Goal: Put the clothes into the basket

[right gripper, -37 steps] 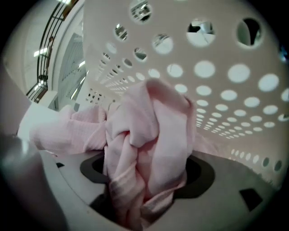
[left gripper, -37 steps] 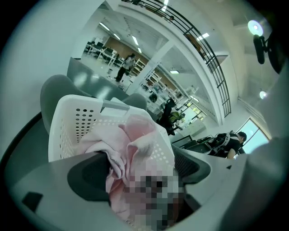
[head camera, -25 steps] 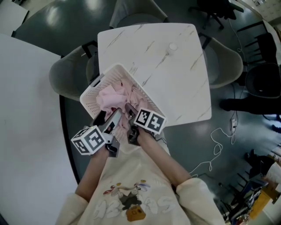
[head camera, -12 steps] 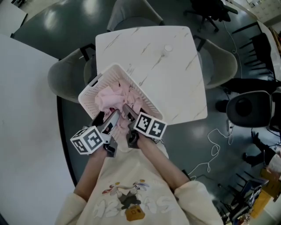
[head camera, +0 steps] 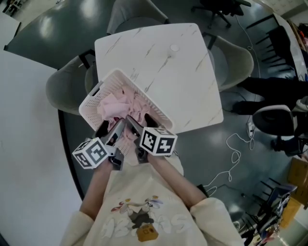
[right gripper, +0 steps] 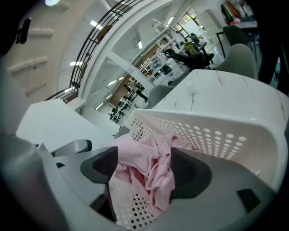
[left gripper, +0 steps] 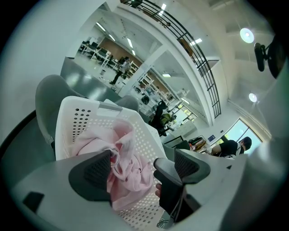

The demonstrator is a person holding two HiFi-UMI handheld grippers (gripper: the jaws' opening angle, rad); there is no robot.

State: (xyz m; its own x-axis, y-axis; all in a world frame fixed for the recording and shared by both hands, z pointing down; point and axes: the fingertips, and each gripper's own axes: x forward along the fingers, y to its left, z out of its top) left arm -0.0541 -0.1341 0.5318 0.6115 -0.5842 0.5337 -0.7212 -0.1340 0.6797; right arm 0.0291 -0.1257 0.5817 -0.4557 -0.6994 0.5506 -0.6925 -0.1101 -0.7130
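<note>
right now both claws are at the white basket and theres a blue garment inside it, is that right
Not quite: the garment inside the white basket is pink, not blue, as the left gripper view shows. The rest holds: the left claw and right claw are both at the basket.

A large open-plan office hall with a glossy grey floor (head camera: 57, 24), seen around a white marble-patterned table (head camera: 187, 77) ringed by grey shell chairs (head camera: 238, 62). A black swivel office chair (head camera: 219, 7) stands near the table, and a loose white cable (head camera: 236, 153) trails over the floor. Farther off, rows of desks (left gripper: 97, 47) run under strip lights, beneath a high ceiling with round lamps (left gripper: 246, 34) and a railed upper gallery (left gripper: 185, 40).
</note>
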